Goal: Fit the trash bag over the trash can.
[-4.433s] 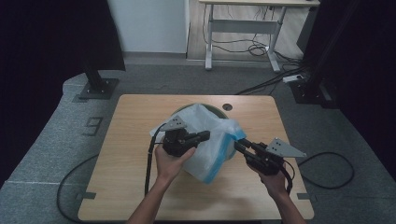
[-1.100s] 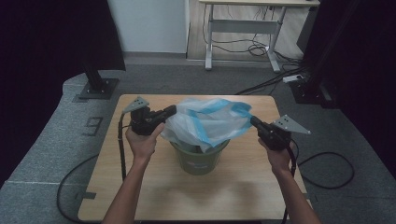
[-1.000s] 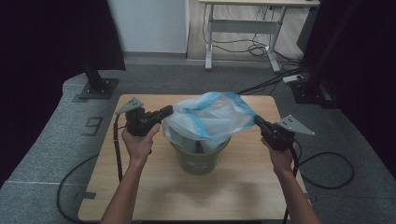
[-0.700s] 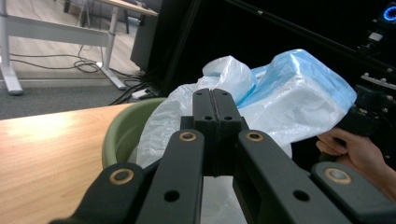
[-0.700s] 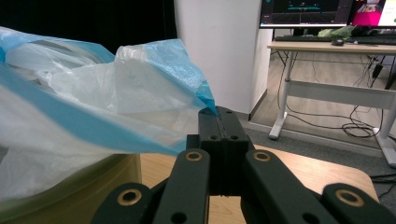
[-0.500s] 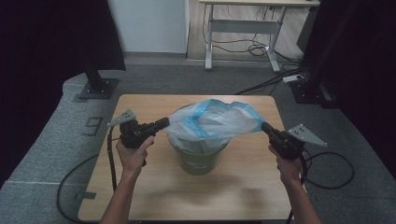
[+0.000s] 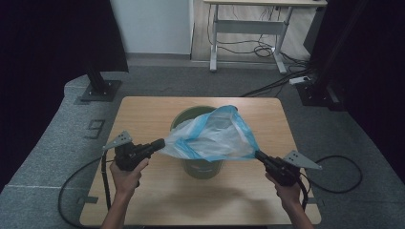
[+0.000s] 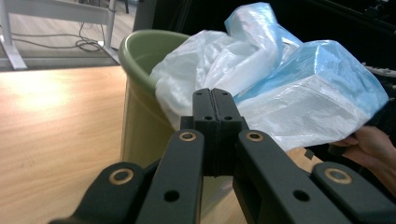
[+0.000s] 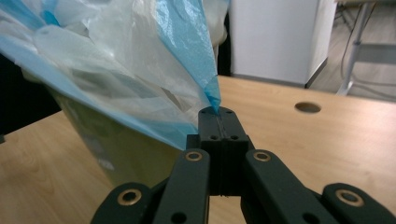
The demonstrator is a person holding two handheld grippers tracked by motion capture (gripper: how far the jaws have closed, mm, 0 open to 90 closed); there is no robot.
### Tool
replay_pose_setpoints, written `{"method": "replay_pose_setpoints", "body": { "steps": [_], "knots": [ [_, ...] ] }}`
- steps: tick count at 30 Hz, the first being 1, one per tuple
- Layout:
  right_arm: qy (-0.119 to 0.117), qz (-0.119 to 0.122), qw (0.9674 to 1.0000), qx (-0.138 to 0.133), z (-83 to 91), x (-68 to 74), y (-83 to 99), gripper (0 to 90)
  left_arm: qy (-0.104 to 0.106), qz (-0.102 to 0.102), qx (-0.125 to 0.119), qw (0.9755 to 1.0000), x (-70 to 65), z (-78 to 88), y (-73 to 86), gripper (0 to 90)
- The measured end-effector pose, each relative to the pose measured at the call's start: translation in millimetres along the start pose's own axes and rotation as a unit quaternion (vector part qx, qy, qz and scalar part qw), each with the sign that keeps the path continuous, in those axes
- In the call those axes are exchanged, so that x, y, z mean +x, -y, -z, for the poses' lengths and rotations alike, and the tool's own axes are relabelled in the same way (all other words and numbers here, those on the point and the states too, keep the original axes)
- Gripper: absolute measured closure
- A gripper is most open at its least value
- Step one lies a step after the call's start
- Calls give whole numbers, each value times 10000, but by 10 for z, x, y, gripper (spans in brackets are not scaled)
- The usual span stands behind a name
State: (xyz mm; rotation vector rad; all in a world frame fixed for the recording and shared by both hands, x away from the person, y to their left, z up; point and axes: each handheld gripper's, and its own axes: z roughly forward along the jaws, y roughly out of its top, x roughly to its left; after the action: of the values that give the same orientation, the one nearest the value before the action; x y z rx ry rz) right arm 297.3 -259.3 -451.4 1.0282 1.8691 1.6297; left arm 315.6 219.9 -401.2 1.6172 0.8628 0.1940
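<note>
A pale green bin [image 7: 203, 167] stands upright in the middle of the wooden table [image 7: 143, 109]. A translucent blue-and-white plastic bag [image 7: 215, 138] is stretched wide over its mouth. My left gripper [image 7: 161, 142] is shut on the bag's left edge, level with the bin's rim. My right gripper [image 7: 258, 154] is shut on the bag's right corner. In the left gripper view the shut jaws pinch the bag [image 8: 261, 88] beside the bin [image 8: 140, 107]. In the right gripper view the bag's blue corner [image 9: 205, 84] runs into the shut jaws, with the bin [image 9: 116, 144] behind the film.
A round hole [image 9: 307, 107] sits in the tabletop at the far right. Black stand bases [image 7: 98, 90] and a white desk frame [image 7: 248, 28] lie beyond the table. Cables [image 7: 334, 167] trail over the grey floor on both sides.
Both grippers have moved apart and downward, stretching the bag wider and lowering it over the bin's rim.
</note>
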Motion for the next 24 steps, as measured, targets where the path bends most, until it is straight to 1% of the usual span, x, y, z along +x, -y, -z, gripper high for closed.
{"method": "replay_pose_setpoints", "body": {
  "steps": [1, 2, 3, 4, 5, 6, 7, 8, 9, 11, 12, 13, 14, 15, 16, 17, 19, 20, 22, 24],
  "knots": [
    [0, 0, 10000, 0, 0, 0, 0, 888, 0, 0, 0, 10000, 0, 0, 0, 900],
    [-100, -71, 9999, 73, -26, -1, 63, 888, -1, -9, 21, 10000, 13, 3, 25, 900],
    [-100, -71, 9999, 73, -26, -1, 63, 888, 17, -13, 30, 10000, 21, 5, 45, 900],
    [-201, -106, 9996, 144, -46, 12, 121, 888, 24, -21, 41, 10000, 27, 11, 65, 900],
    [-201, -106, 9996, 144, -46, 12, 121, 888, 25, -26, 50, 10000, 31, 19, 79, 900],
    [-288, -110, 9993, 213, -51, 31, 171, 888, 93, 21, 19, 10000, 50, 41, 119, 900],
    [-288, -110, 9993, 213, -51, 31, 171, 888, 93, 21, 19, 10000, 50, 41, 119, 900],
    [-347, -95, 9990, 279, -51, 47, 215, 888, 100, 82, 0, 9999, 69, 54, 145, 900],
    [-347, -95, 9990, 279, -51, 47, 215, 888, 89, 113, -10, 9999, 82, 58, 160, 900],
    [-364, -100, 9986, 366, -71, 43, 254, 888, 85, 225, 18, 9997, 131, 44, 211, 900],
    [-372, -109, 9985, 392, -84, 39, 265, 888, 35, 229, 36, 9997, 142, 30, 222, 900],
    [-372, -109, 9985, 392, -84, 39, 265, 888, 35, 229, 36, 9997, 142, 30, 222, 900],
    [-377, -113, 9982, 452, -117, 33, 283, 888, -39, 219, 71, 9997, 166, 1, 227, 900],
    [-377, -113, 9982, 452, -117, 33, 283, 888, -39, 219, 71, 9997, 166, 1, 227, 900],
    [-378, -121, 9980, 497, -158, 26, 291, 888, -74, 226, 81, 9997, 180, -15, 223, 900],
    [-367, -100, 9980, 511, -173, 23, 292, 888, -167, 180, 109, 9996, 198, -37, 210, 900],
    [-307, -27, 9978, 585, -216, 9, 300, 888, -192, 186, 118, 9996, 213, -49, 205, 900],
    [-307, -27, 9978, 585, -216, 9, 300, 888, -202, 214, 123, 9995, 231, -59, 201, 900],
    [-214, 17, 9974, 687, -272, -27, 341, 888, -257, 226, 143, 9993, 257, -81, 193, 900],
    [-210, -50, 9972, 711, -296, -49, 372, 888, -293, 203, 147, 9993, 244, -90, 184, 900]
  ]
}}
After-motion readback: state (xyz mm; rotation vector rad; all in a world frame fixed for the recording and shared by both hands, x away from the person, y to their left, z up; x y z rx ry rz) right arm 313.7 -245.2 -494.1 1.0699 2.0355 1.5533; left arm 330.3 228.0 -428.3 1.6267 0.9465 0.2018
